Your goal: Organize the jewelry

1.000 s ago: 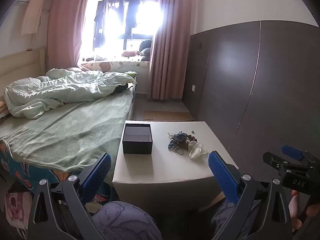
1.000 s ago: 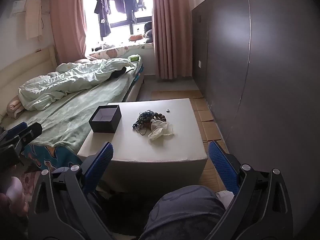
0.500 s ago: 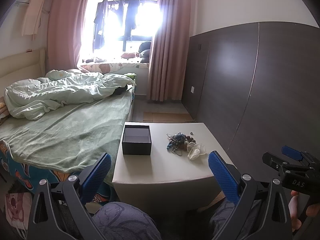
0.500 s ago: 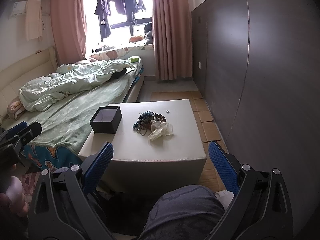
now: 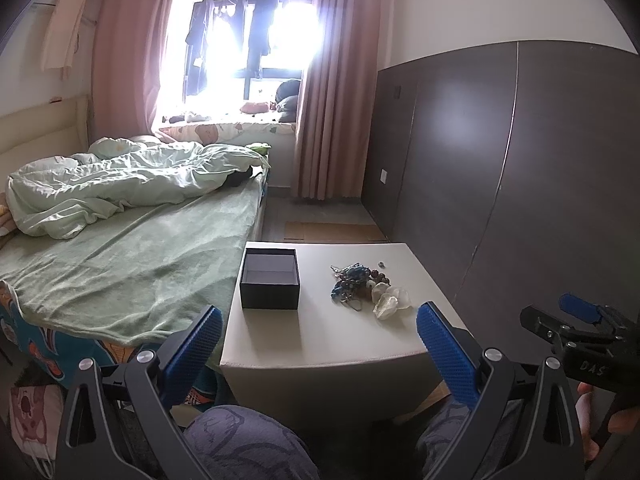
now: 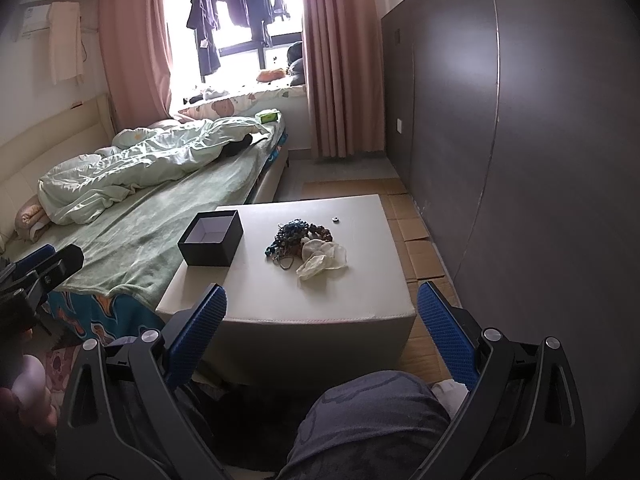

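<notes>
A black open-topped box [image 5: 270, 282] [image 6: 211, 237] stands on the left part of a pale square table [image 5: 332, 336] [image 6: 288, 292]. To its right lies a tangled pile of beaded jewelry [image 5: 355, 282] [image 6: 296, 234] with clear crinkled plastic bags [image 5: 390, 298] [image 6: 322, 260] against it. A small ring-like piece [image 5: 381, 265] [image 6: 336, 219] lies apart, farther back. My left gripper [image 5: 318, 340] hangs open before the table's near edge, empty. My right gripper [image 6: 320, 324] is likewise open and empty, short of the table.
A bed with green sheet [image 5: 132, 264] [image 6: 136, 236] runs along the table's left side. A dark panelled wall [image 5: 500, 184] [image 6: 520, 160] stands close on the right. The person's knees [image 5: 248, 444] [image 6: 372, 420] sit below the grippers. Cardboard sheets [image 6: 416, 240] cover the floor.
Both views have crept slightly closer to the table and tilted a little. Nothing on the table has moved, and both grippers stay open.
</notes>
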A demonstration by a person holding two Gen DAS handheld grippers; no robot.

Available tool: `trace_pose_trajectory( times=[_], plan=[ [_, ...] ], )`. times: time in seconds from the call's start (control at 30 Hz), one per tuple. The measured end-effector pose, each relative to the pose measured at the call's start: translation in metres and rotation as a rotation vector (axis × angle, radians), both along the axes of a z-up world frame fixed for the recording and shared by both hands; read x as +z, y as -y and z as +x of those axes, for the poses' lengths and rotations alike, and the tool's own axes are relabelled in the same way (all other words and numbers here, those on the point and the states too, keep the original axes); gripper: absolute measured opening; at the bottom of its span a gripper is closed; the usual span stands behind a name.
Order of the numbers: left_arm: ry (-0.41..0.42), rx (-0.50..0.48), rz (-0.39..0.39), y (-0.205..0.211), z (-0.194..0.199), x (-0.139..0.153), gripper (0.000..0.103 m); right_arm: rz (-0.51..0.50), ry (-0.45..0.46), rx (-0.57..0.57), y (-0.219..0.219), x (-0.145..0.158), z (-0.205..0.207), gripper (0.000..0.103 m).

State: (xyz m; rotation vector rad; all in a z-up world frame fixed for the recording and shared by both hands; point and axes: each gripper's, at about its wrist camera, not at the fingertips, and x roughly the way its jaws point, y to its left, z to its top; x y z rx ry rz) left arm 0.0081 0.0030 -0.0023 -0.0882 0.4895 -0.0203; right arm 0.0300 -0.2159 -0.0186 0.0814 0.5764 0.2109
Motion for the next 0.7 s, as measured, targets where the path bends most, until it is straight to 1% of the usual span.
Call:
trace_pose_trajectory(
  times=[0.13, 0.23, 0.37, 0.5, 0.7],
  plan=[
    [0.006, 0.0, -0.003, 0.001, 0.007, -0.002, 0.095, 0.007, -0.007, -0.002, 0.001, -0.004, 0.008, 0.096],
    [-0.001, -0.002, 0.0, 0.001, 0.015, -0.005, 0.095, -0.031, -0.025, -0.012, 0.002, -0.011, 0.018, 0.096],
    [-0.024, -0.002, -0.008, -0.001, 0.031, -0.012, 0.095, -0.027, -0.048, -0.019, 0.005, -0.02, 0.034, 0.096],
    [-0.064, -0.002, -0.017, -0.003, 0.051, -0.021, 0.095, -0.042, -0.025, -0.02, 0.007, -0.023, 0.048, 0.096],
    [-0.099, -0.025, -0.015, 0.001, 0.079, -0.035, 0.095, -0.013, -0.046, -0.014, 0.017, -0.035, 0.075, 0.096]
  ],
)
